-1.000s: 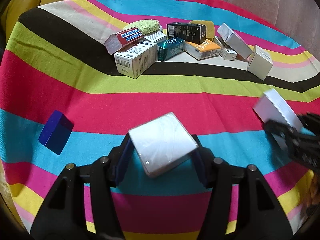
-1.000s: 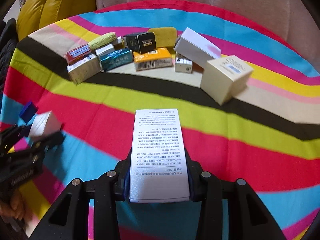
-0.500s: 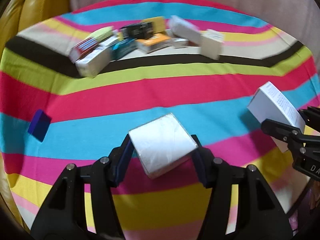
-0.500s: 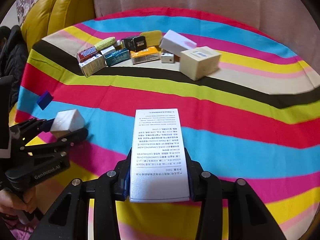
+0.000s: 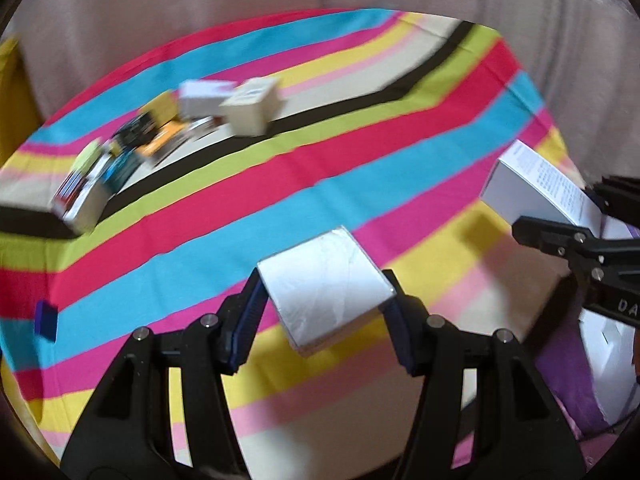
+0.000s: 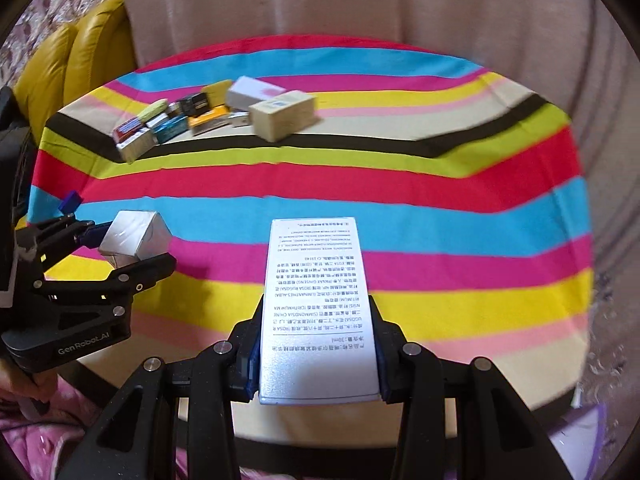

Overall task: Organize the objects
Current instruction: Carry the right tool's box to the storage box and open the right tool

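Observation:
My left gripper (image 5: 324, 300) is shut on a small silver-white box (image 5: 326, 288), held above the near edge of the striped table (image 5: 360, 168). The same box (image 6: 134, 236) and left gripper (image 6: 120, 246) show at the left of the right wrist view. My right gripper (image 6: 316, 344) is shut on a long white box with printed text (image 6: 316, 304), also held above the table's near edge. That box (image 5: 536, 188) shows at the right of the left wrist view.
A cluster of several small boxes (image 6: 180, 124) lies at the table's far left, with a cream box (image 6: 282, 118) beside it. A small blue box (image 6: 70, 202) sits at the left edge. Yellow chair (image 6: 68, 68) behind left, curtain behind, a white container (image 5: 608, 364) at right below the table.
Both grippers have pulled back toward the near edge of the table and risen, each still holding its box. The left wrist view has swung to the right.

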